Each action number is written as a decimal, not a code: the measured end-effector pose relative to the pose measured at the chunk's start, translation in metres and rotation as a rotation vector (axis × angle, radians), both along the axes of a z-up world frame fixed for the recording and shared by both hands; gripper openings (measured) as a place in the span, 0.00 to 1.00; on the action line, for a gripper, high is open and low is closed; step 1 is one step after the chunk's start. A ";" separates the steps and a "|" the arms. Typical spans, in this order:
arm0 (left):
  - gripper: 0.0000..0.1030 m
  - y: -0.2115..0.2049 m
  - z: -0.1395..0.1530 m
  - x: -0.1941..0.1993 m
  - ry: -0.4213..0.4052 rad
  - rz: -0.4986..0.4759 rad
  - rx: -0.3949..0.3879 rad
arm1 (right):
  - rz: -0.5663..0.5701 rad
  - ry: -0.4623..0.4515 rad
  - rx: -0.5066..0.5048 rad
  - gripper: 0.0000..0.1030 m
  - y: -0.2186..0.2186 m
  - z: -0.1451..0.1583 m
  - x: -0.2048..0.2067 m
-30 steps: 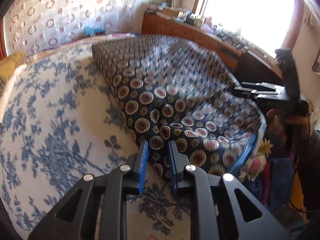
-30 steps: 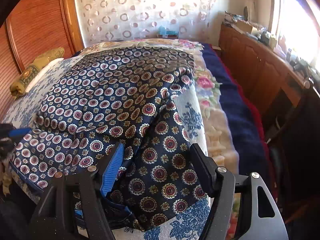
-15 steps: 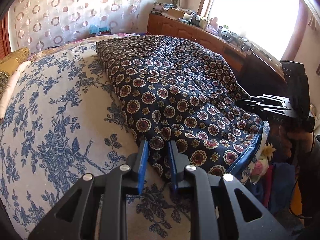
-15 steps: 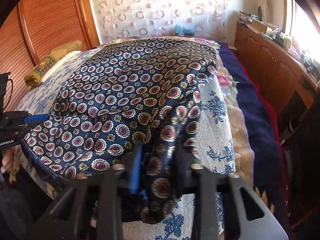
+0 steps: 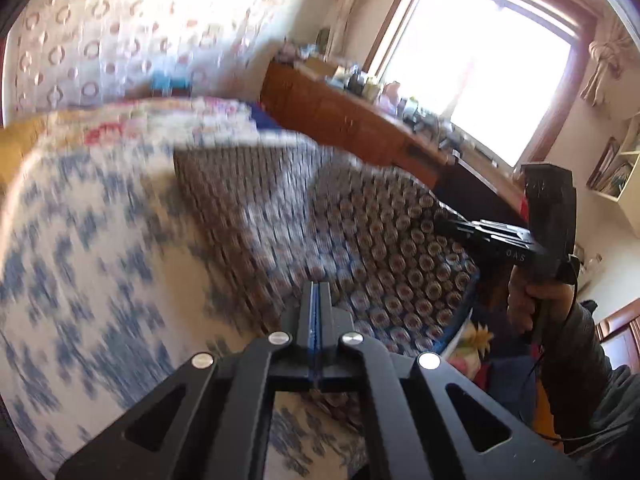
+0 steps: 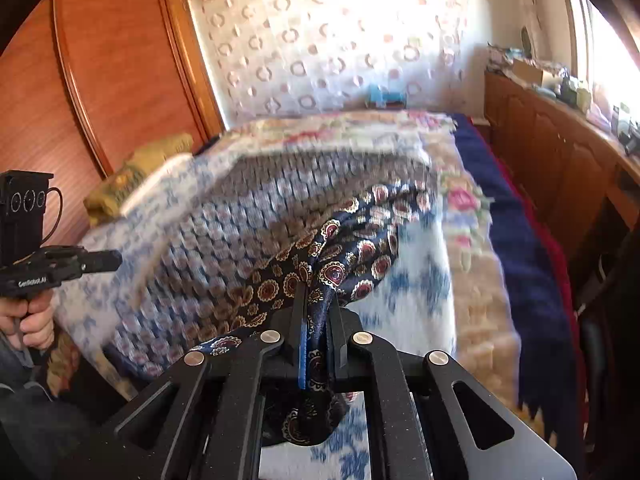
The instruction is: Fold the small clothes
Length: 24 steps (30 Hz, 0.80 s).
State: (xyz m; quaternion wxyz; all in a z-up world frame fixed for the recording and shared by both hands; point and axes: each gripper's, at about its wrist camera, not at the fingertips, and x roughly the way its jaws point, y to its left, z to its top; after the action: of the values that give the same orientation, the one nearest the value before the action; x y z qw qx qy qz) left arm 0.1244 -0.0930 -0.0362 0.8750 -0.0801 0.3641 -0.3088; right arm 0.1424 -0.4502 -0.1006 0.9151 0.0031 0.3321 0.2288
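Bedspread [image 6: 420, 264] beneath garment [image 6: 340, 248] between right fingers [image 6: 334, 320]

Both hand-held grippers, left [image 5: 318, 296] and right [image 6: 316, 300], shut, angled downward.

A lived-in home bedroom is showing here: a bed [image 6: 472, 320] is lying under a blue floral cover, a wooden wardrobe [image 6: 100, 80] is standing beside it, a patterned curtain [image 6: 320, 40] is hanging behind, and a cluttered wooden dresser [image 5: 340, 120] is sitting below a sunlit window [image 5: 480, 80].
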 end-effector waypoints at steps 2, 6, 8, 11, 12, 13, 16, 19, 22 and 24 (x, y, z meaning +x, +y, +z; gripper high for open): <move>0.00 0.009 0.011 0.009 -0.023 0.029 -0.001 | 0.004 -0.017 0.010 0.03 0.003 0.012 0.007; 0.04 0.014 0.015 0.019 -0.035 0.055 0.047 | 0.035 -0.033 0.016 0.03 0.020 0.025 0.021; 0.10 0.015 0.010 0.022 -0.038 0.056 0.078 | 0.047 -0.031 0.026 0.03 0.027 0.029 0.029; 0.11 0.018 0.001 0.029 -0.027 0.072 0.114 | 0.056 -0.014 0.074 0.03 0.038 0.034 0.049; 0.11 0.019 -0.001 0.032 -0.022 0.077 0.116 | 0.061 -0.010 0.083 0.03 0.044 0.036 0.060; 0.11 0.020 -0.004 0.034 -0.020 0.080 0.115 | 0.063 -0.008 0.085 0.03 0.049 0.037 0.068; 0.11 0.024 -0.005 0.044 -0.028 0.099 0.128 | 0.056 0.011 0.085 0.03 0.062 0.041 0.105; 0.11 0.028 -0.005 0.055 -0.038 0.104 0.130 | 0.022 0.037 0.084 0.03 0.070 0.041 0.149; 0.12 0.030 -0.005 0.067 -0.036 0.107 0.128 | -0.042 0.070 0.038 0.03 0.073 0.031 0.195; 0.12 0.030 -0.007 0.075 -0.035 0.114 0.143 | -0.051 0.108 -0.007 0.08 0.073 0.020 0.215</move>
State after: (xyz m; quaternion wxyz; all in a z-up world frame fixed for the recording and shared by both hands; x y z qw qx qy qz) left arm 0.1991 -0.0632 -0.0434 0.9010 -0.0326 0.3647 -0.2328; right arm 0.3575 -0.3769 -0.0808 0.9014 0.0205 0.3817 0.2036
